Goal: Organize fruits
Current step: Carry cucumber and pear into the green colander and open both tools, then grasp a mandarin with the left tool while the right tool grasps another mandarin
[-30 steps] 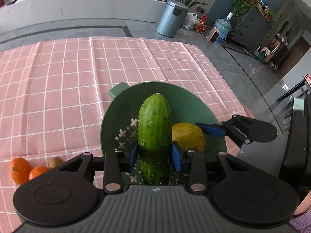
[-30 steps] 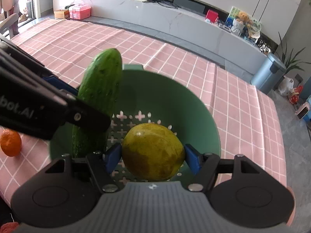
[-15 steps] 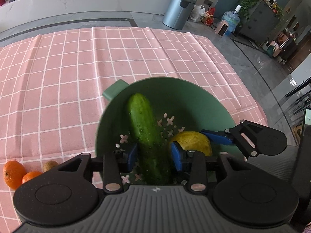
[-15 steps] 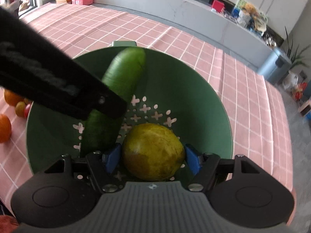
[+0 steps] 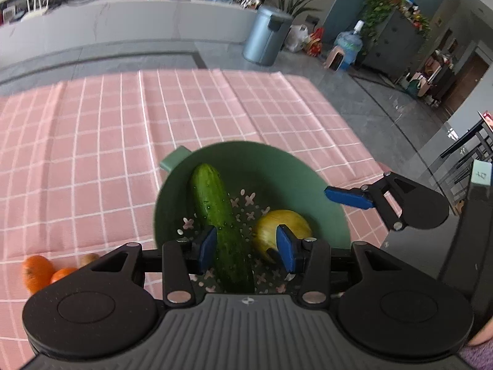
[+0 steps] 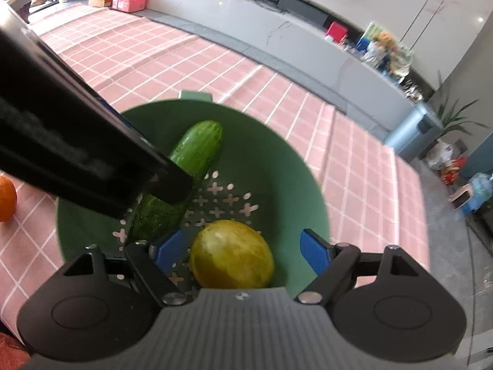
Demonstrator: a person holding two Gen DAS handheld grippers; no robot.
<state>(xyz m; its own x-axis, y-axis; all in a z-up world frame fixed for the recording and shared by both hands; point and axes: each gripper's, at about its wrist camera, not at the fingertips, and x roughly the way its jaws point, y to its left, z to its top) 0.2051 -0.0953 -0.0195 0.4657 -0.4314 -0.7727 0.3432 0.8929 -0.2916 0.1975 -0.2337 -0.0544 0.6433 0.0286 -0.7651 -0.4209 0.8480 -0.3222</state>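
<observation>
A green colander (image 5: 277, 166) (image 6: 277, 160) sits on the pink checked tablecloth. A cucumber (image 5: 218, 215) (image 6: 191, 160) lies inside it, leaning on the left wall. A yellow-green round fruit (image 5: 283, 228) (image 6: 231, 252) lies on the colander floor. My left gripper (image 5: 246, 246) is open, its blue pads on either side of the cucumber's near end with gaps. My right gripper (image 6: 243, 249) is open, pads apart from the yellow fruit. The right gripper's blue finger (image 5: 348, 197) shows in the left wrist view.
Two oranges (image 5: 37, 271) and a small brown fruit (image 5: 87, 258) lie on the cloth left of the colander. An orange (image 6: 6, 197) shows at the left edge of the right wrist view. The table edge and floor lie to the right.
Both grippers lowered their fruit into the colander and opened. The cucumber now rests in the bowl and the yellow fruit lies free on its floor.
</observation>
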